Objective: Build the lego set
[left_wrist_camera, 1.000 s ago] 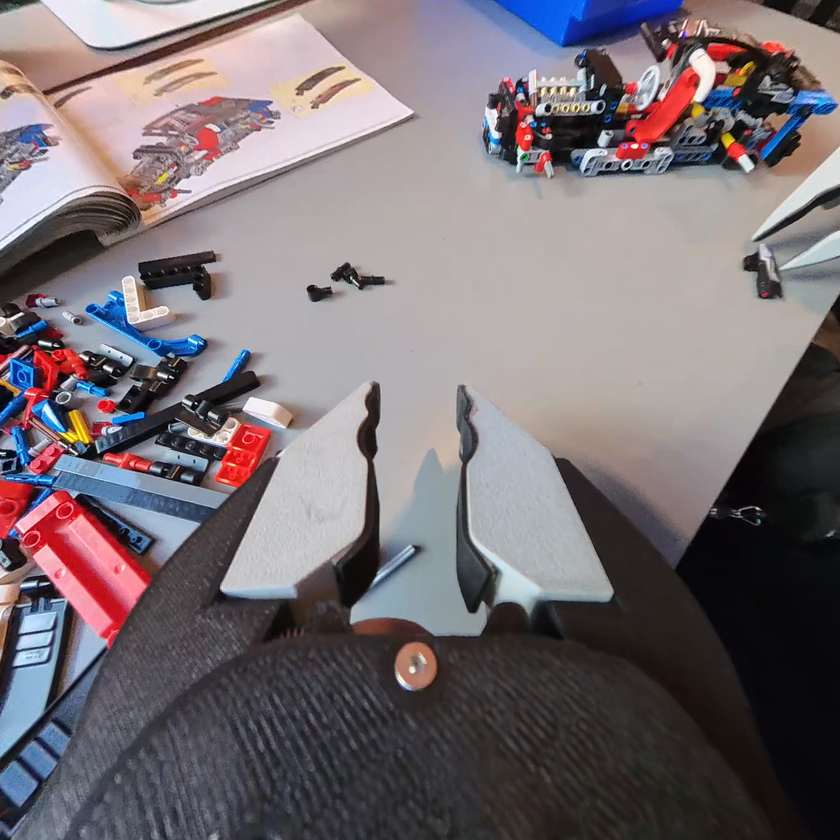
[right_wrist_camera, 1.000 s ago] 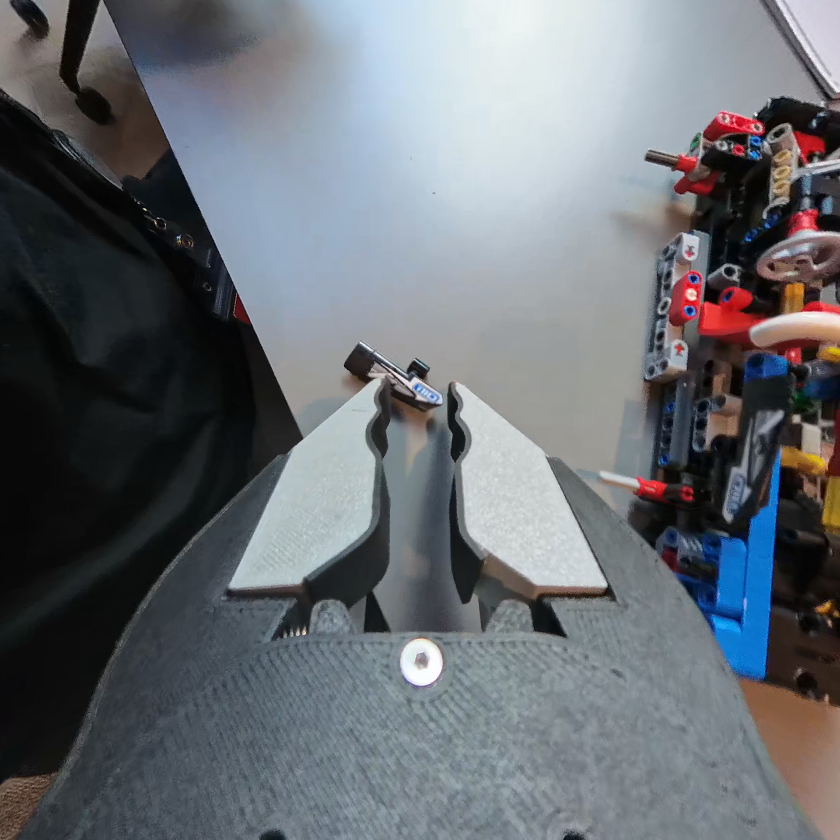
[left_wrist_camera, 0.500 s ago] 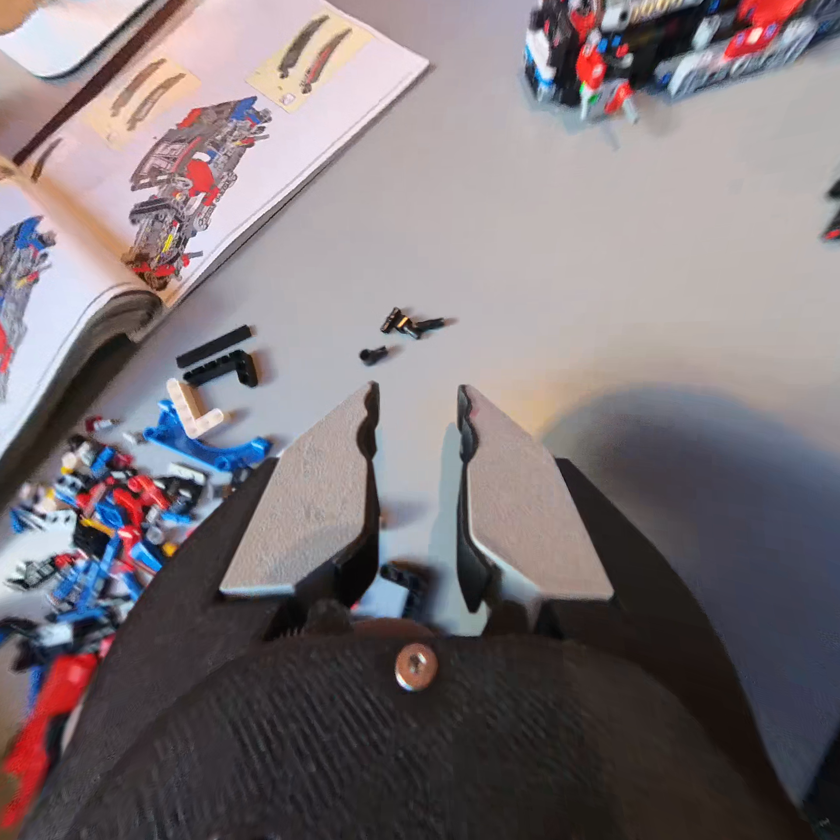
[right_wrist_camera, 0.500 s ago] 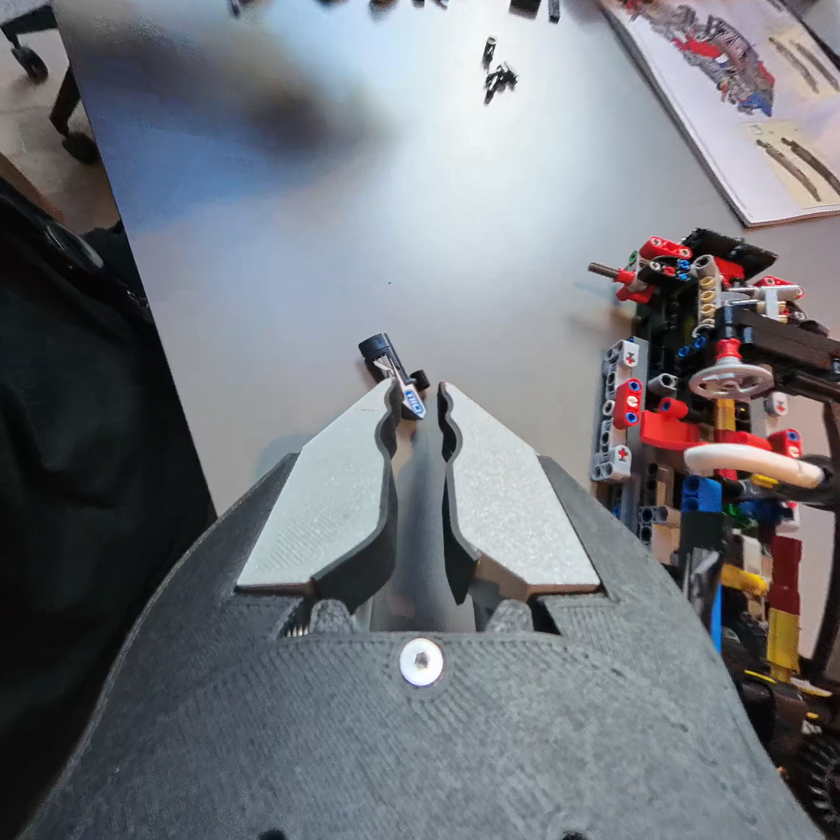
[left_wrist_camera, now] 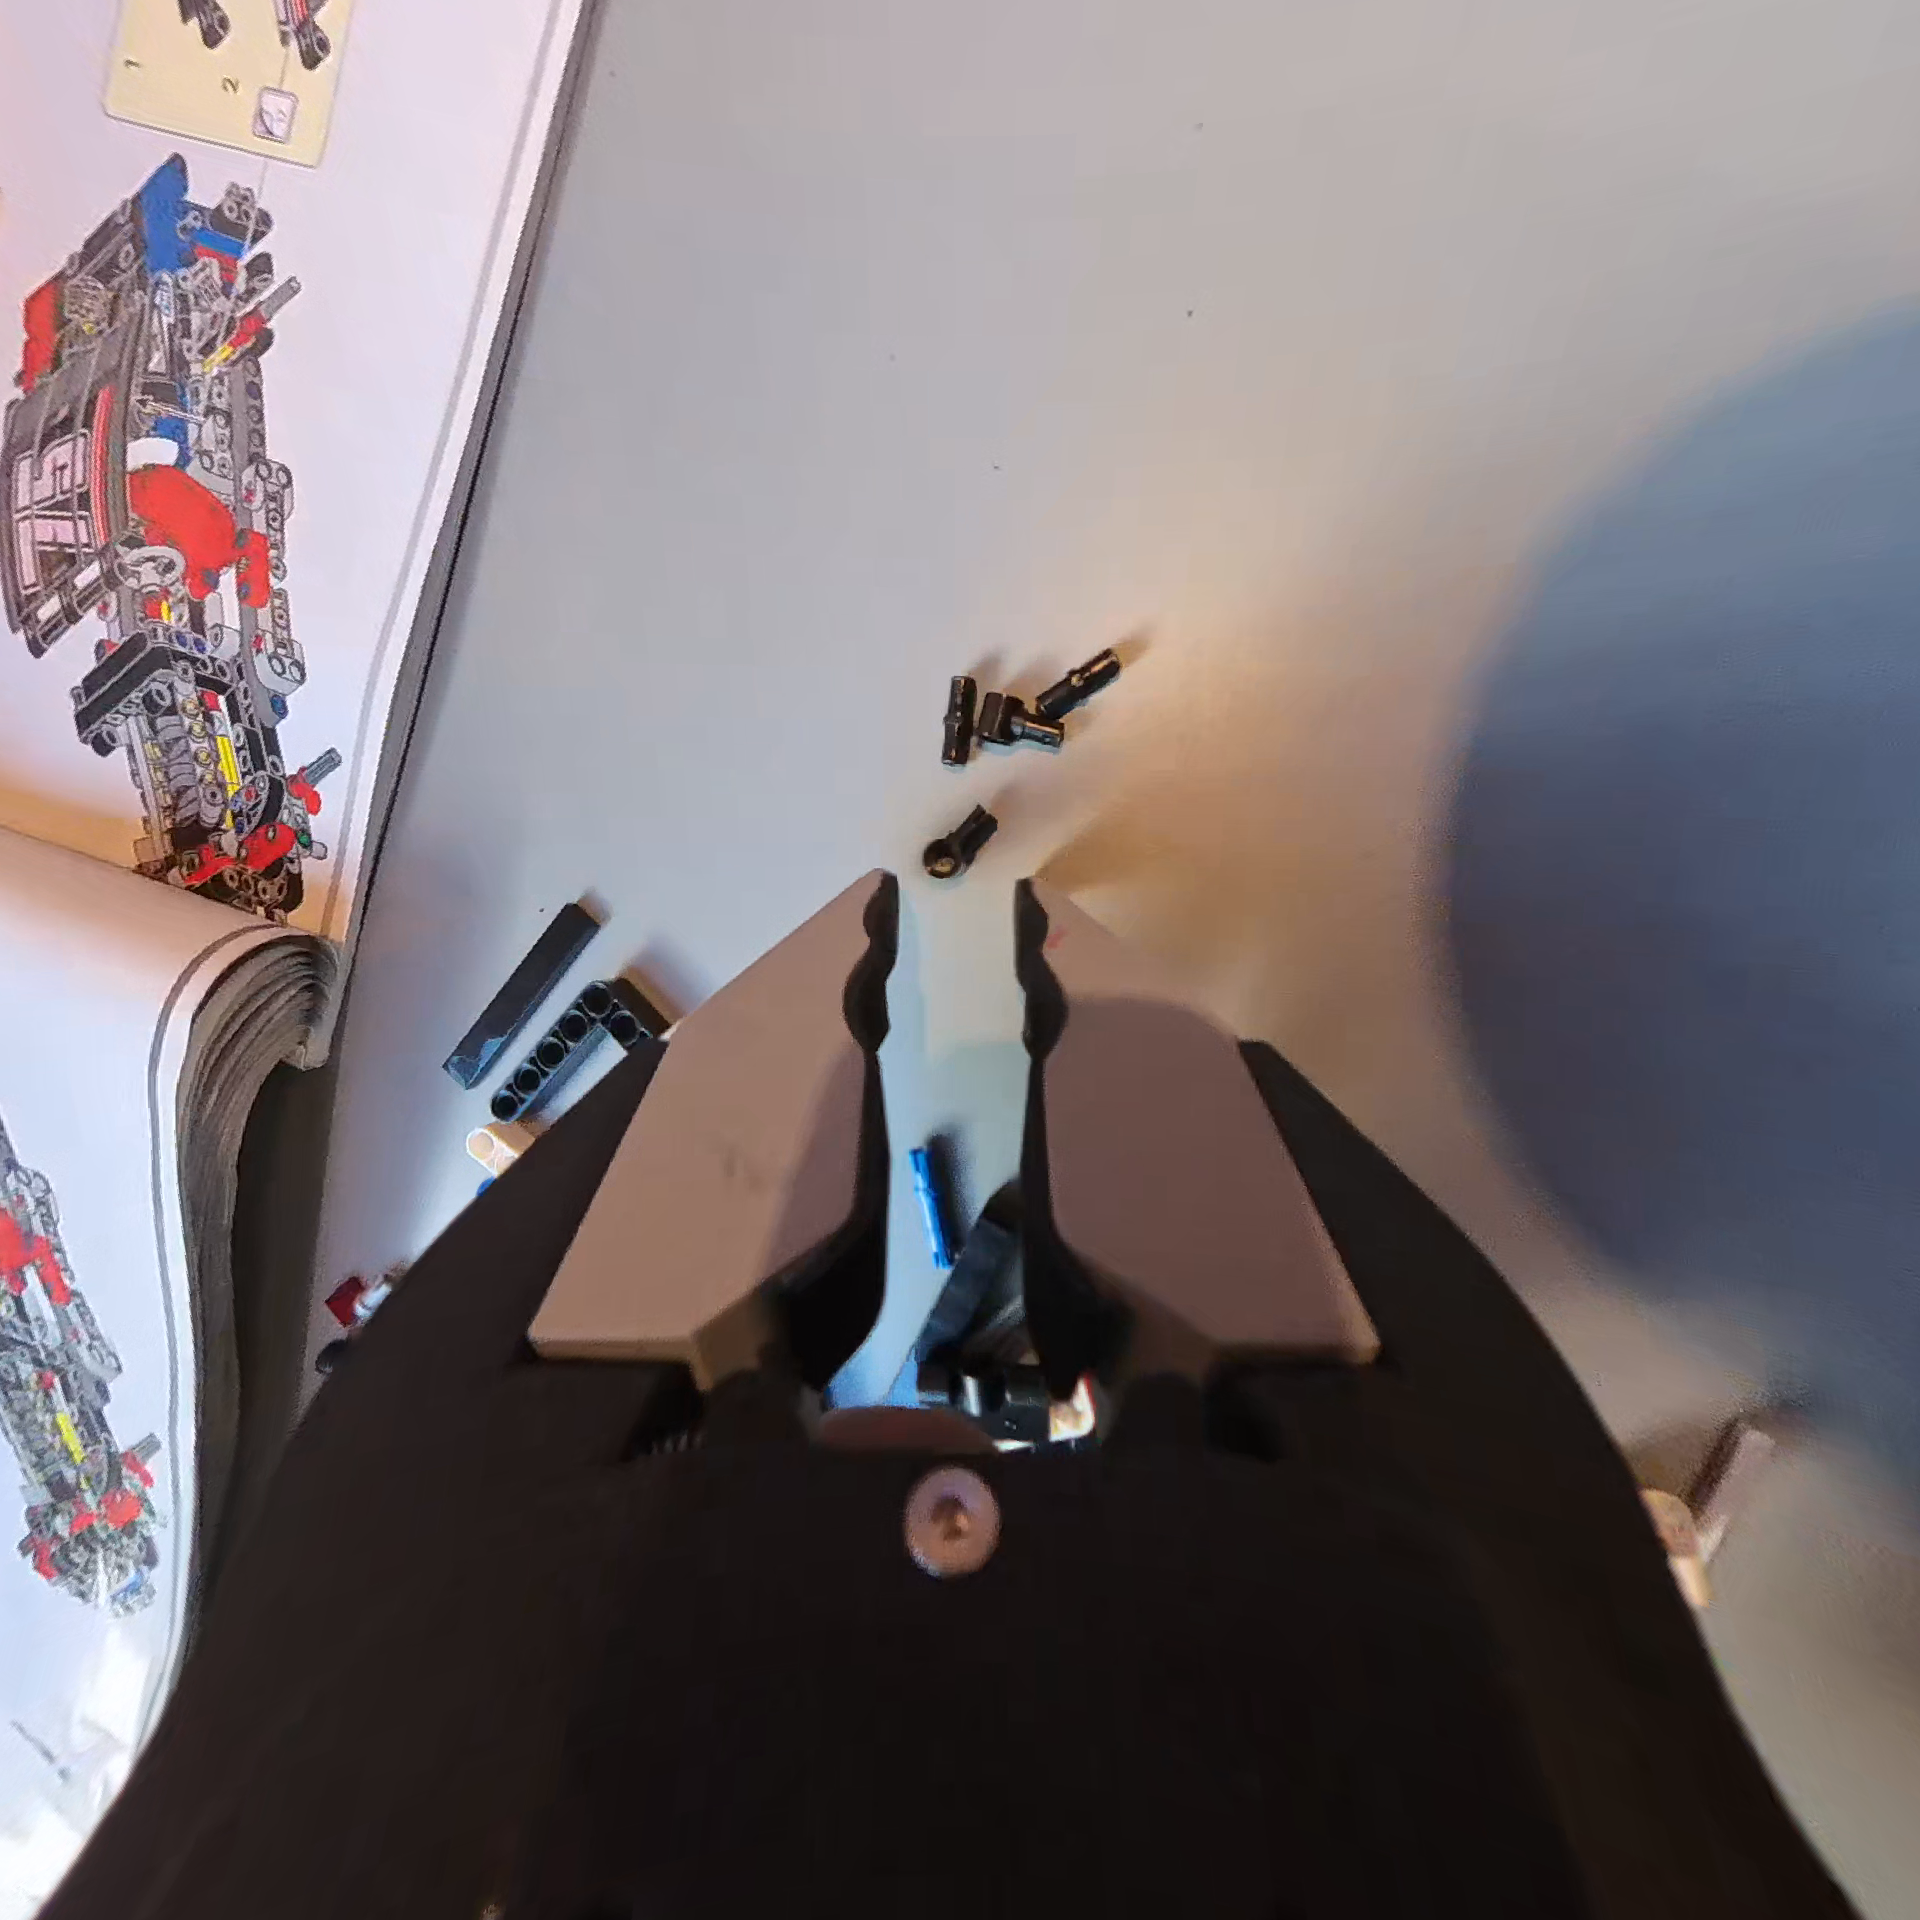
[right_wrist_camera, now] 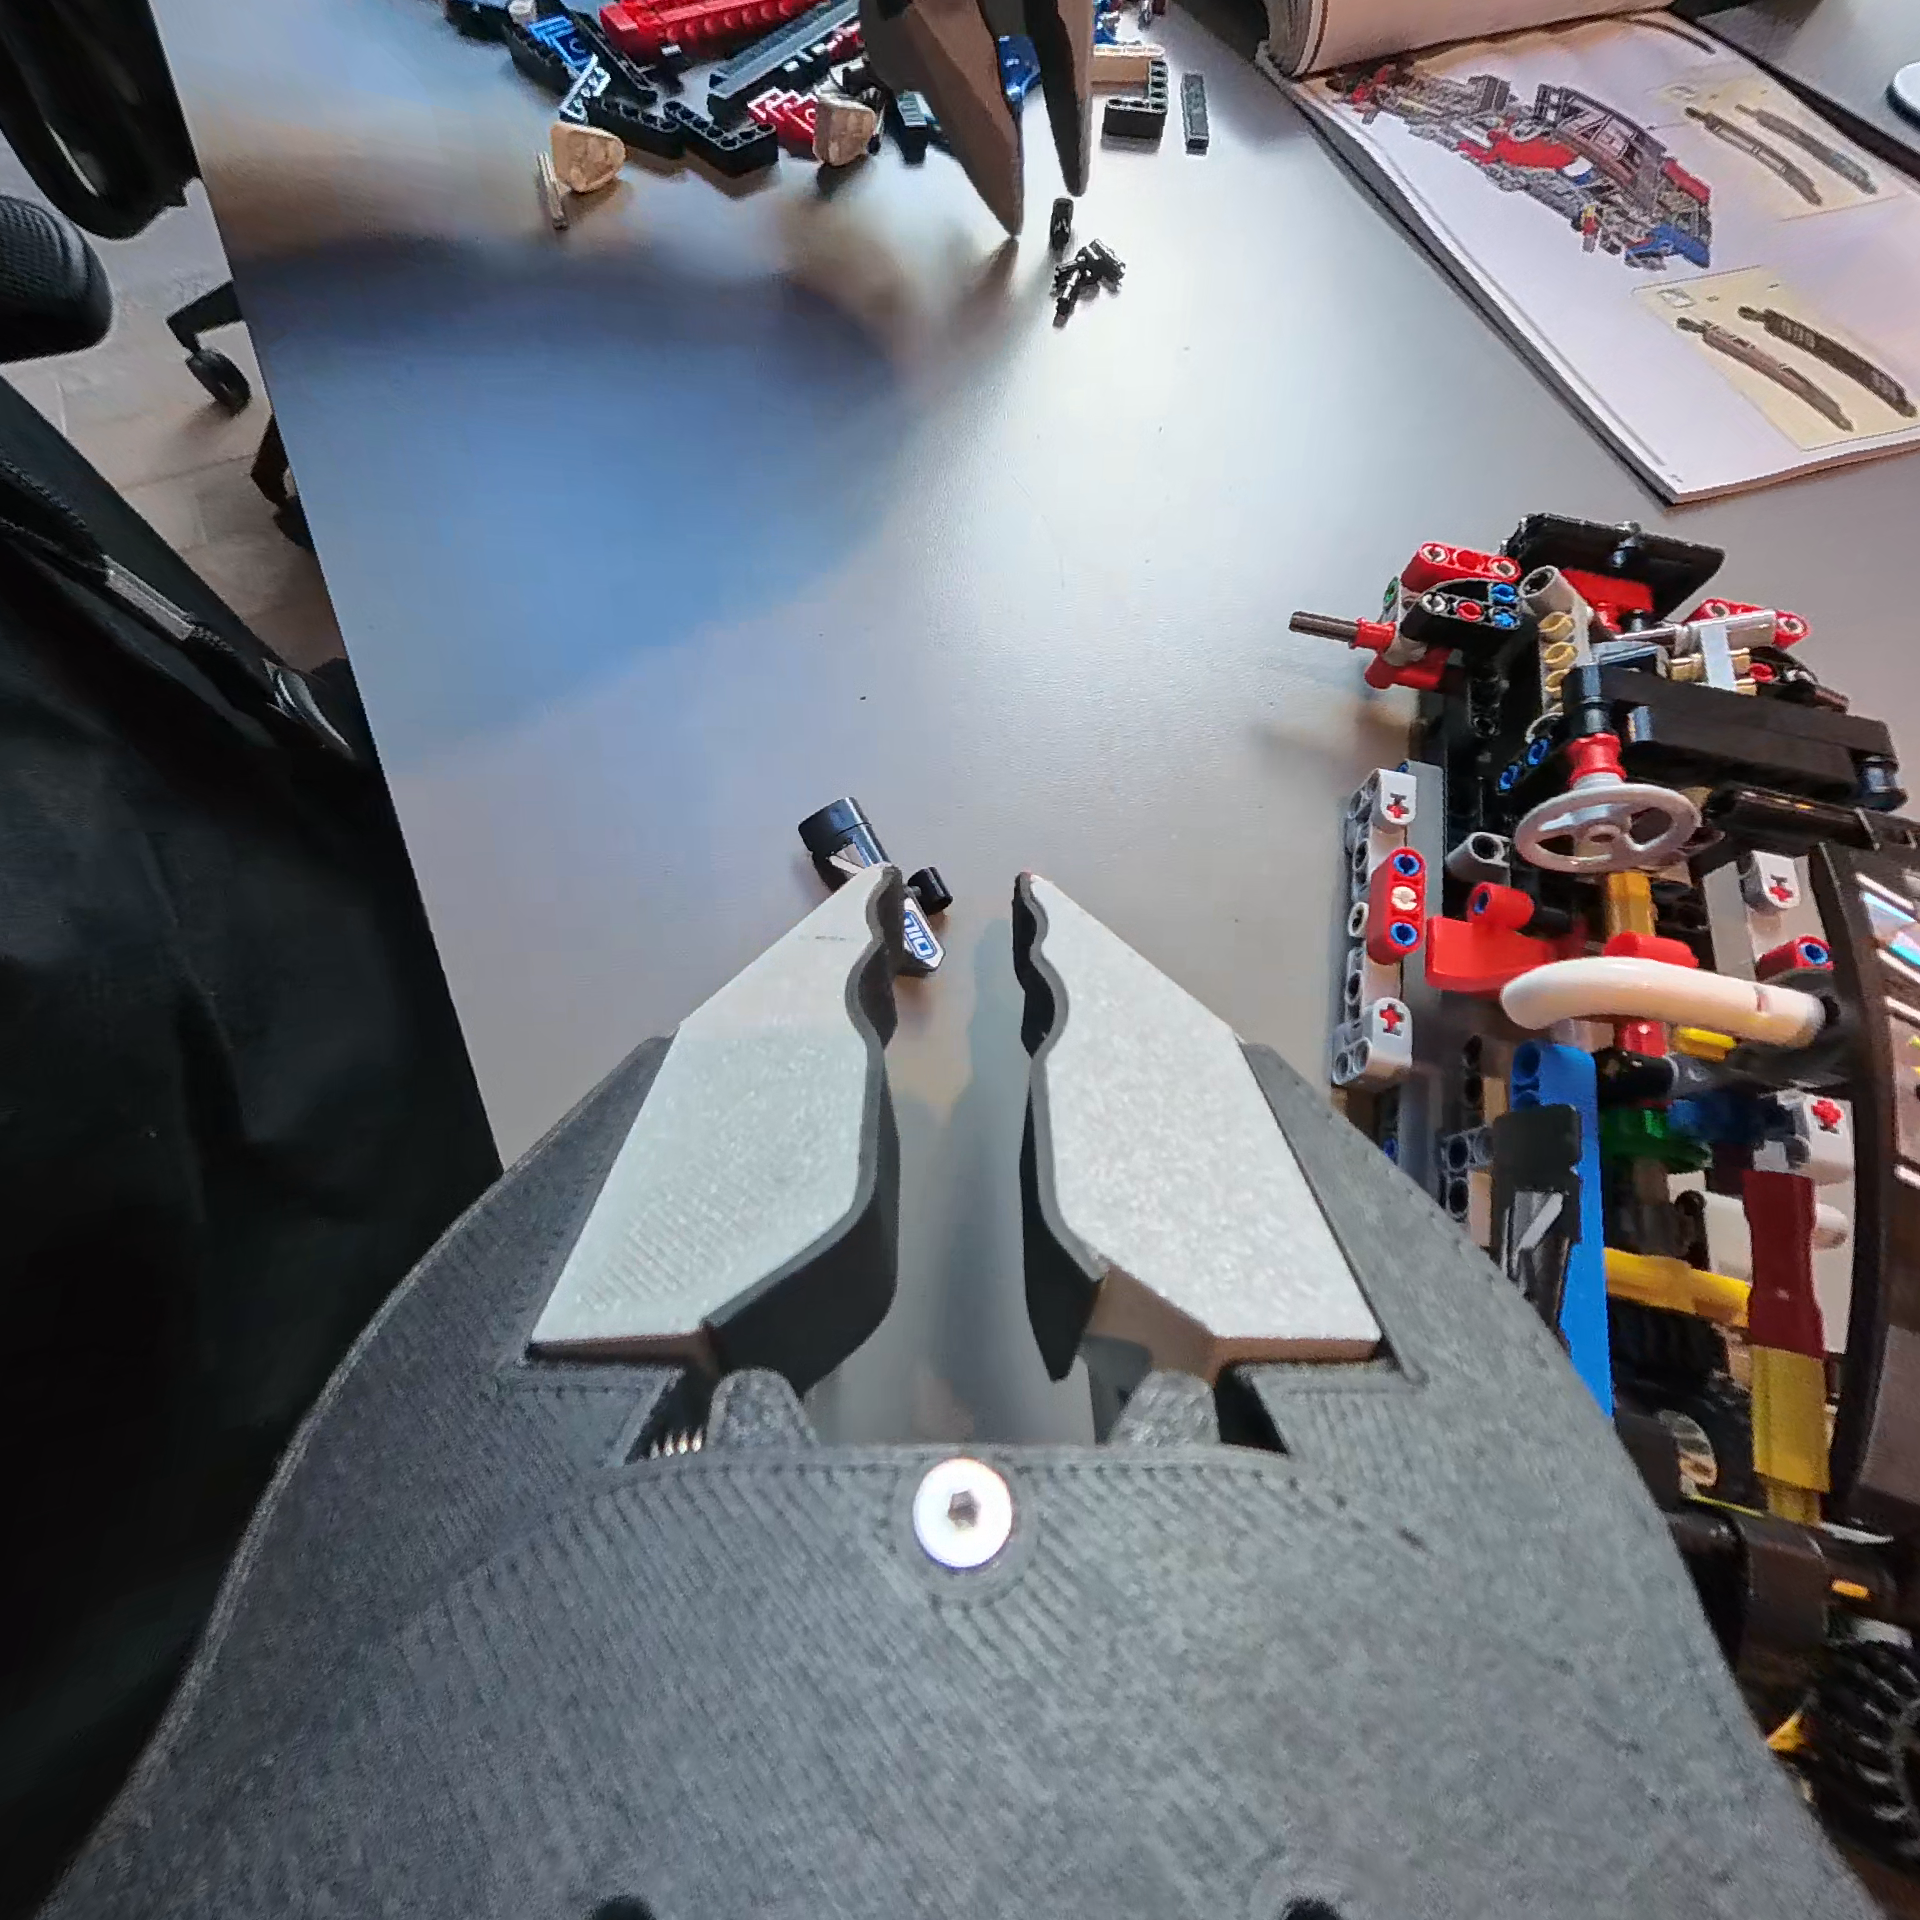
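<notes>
My left gripper is open and empty, pointing down at the grey table, its tips just short of a small black ball-end pin. A cluster of black pins lies a little beyond. The right wrist view shows this gripper far off over the same pins. My right gripper is open and empty. A small black piece with a blue-and-white sticker lies on the table against its left fingertip. The partly built red, blue and black car stands to its right.
The open instruction book lies left of the left gripper and shows at the back right. A black beam, an L-shaped black beam and a blue pin lie near the left fingers. A pile of loose parts lies far off. The table edge runs left. Across from one pair of fingers to the other is roughly 30 cm. To reach the blue pin in a straight line is about 6 cm for my left fingers, about 35 cm for my right.
My left gripper has moved forward over the table to the black pins and tipped downward. My right gripper has opened wider, and the stickered piece now lies by its left fingertip.
</notes>
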{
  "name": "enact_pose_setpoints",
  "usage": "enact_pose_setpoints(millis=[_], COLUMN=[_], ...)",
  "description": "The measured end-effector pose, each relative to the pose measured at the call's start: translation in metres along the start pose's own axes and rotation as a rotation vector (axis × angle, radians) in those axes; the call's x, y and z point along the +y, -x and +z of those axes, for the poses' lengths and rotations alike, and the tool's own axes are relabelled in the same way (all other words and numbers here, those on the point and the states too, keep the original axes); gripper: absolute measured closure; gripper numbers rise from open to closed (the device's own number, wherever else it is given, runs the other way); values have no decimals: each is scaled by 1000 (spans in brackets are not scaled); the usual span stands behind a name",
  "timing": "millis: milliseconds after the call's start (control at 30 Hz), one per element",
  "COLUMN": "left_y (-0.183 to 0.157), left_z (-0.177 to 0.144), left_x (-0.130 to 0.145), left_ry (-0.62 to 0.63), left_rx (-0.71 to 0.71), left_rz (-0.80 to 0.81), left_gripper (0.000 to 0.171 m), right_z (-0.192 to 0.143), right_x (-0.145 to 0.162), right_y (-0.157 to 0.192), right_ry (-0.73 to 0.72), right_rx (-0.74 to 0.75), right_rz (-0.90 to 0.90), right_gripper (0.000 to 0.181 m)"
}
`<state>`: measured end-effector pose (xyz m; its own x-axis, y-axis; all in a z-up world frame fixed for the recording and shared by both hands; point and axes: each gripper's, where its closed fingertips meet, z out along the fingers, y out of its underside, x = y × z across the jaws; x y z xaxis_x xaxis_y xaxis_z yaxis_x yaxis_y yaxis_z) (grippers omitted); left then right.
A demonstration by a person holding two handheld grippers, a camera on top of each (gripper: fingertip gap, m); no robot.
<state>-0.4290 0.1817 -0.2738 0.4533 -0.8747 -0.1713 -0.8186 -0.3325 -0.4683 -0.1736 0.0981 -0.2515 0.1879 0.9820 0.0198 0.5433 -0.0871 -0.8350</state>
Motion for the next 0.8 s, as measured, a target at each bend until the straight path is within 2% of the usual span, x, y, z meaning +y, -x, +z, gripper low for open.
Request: enact_pose_setpoints(millis=[200,267,300,533,633,800], left_y=[1,-3,-4,-19,-46,-118], left_z=[3,4,4,-5,-15,-11], left_x=[-4,-5,-5,-7,-42,-119], left_ry=[-4,-1,-1,-1,-120,-330], left_rx=[33,50,50,-37,-34,138], left_rz=[29,41,45,-27,-102,-218], left_gripper=[156,166,166,167,167,166], right_z=[-2,-4,-6,-25,-35,-49], right_x=[-2,-4,-5,-8,-6,-1], right_y=[0,0,0,-4,-3,1], right_ry=[-20,-36,-45,-129,-153,-185], right_rx=[11,21,28,80,104,138], right_rz=[-15,-21,-21,34,56,98], right_gripper=[164,165,165,167,167,168])
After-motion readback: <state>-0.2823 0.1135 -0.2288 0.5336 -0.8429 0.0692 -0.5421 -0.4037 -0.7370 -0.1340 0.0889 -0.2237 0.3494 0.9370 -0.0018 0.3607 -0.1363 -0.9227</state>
